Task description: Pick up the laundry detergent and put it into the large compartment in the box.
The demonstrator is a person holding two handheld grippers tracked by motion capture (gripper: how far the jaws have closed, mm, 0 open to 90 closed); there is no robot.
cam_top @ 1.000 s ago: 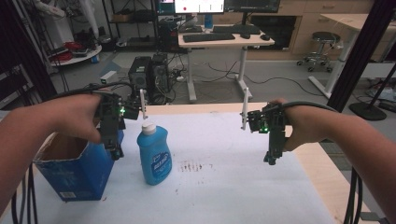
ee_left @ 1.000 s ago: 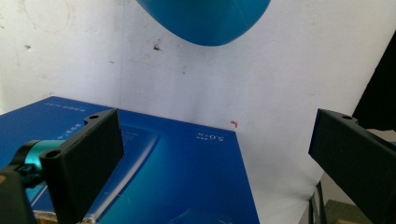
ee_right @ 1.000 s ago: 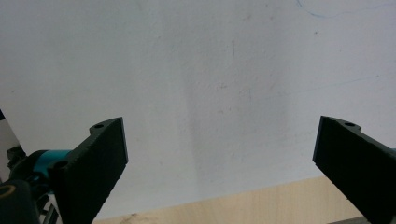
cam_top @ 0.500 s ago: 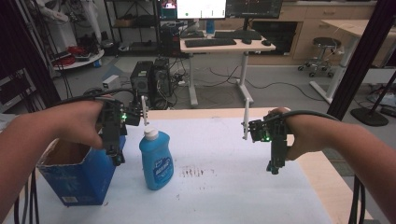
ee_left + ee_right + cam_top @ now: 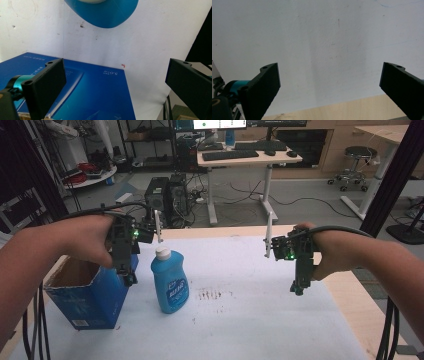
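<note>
A blue dish-soap bottle with a white cap stands upright on the white table cover. Just left of it stands an open blue cardboard box. My left gripper hangs over the box's right edge, jaws pointing down, open and empty. In the left gripper view its jaws spread wide above the box, and the bottle lies beyond them. My right gripper hangs above the table's right side, open and empty. Bare white cover lies between its jaws.
Small dark red marks speckle the cover right of the bottle. The wooden table edge runs along the right side, also under the right gripper. Beyond the table are a desk, computer towers and a stool.
My right gripper has drifted slightly lower and to the right. The left gripper, bottle and box have hardly moved.
</note>
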